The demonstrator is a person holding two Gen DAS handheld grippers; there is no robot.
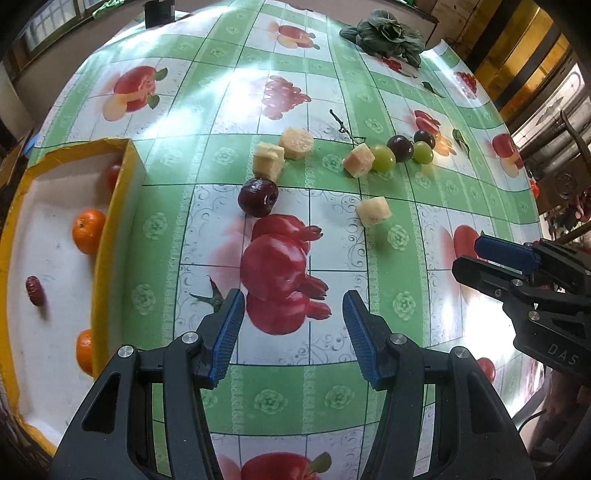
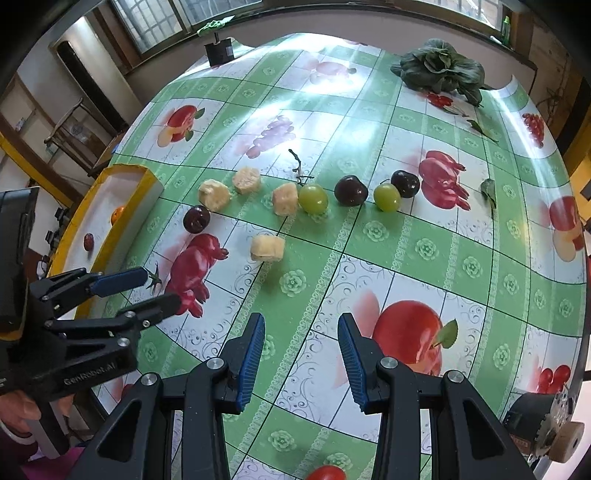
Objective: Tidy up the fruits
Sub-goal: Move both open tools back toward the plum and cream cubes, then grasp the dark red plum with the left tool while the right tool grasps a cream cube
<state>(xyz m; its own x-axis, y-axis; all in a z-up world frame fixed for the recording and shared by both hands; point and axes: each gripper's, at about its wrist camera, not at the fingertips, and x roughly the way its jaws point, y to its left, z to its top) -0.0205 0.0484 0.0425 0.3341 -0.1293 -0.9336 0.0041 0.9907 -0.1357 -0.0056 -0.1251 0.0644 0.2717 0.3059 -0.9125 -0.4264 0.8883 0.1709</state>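
On the fruit-print tablecloth lie several pale yellow fruit chunks (image 1: 268, 159) (image 2: 266, 248), two green grapes (image 1: 382, 157) (image 2: 313, 198) and dark cherries (image 1: 258, 196) (image 2: 351, 190). At the left stands a yellow-rimmed white tray (image 1: 114, 206) (image 2: 147, 181) holding oranges (image 1: 88, 230) and a red date (image 1: 35, 290). My left gripper (image 1: 293, 295) (image 2: 162, 286) hangs open over the printed pomegranate, short of the nearest cherry, with nothing between its fingers. My right gripper (image 2: 301, 317) (image 1: 467, 254) is open too, empty, over the cloth short of the nearest chunk.
A leafy green vegetable (image 1: 384, 31) (image 2: 439, 68) lies at the table's far right. A black box (image 2: 219, 51) stands at the far edge. A bare grape stem (image 2: 297, 166) and loose leaves (image 2: 489, 190) lie among the fruit. A small tomato (image 2: 327, 472) sits near the front edge.
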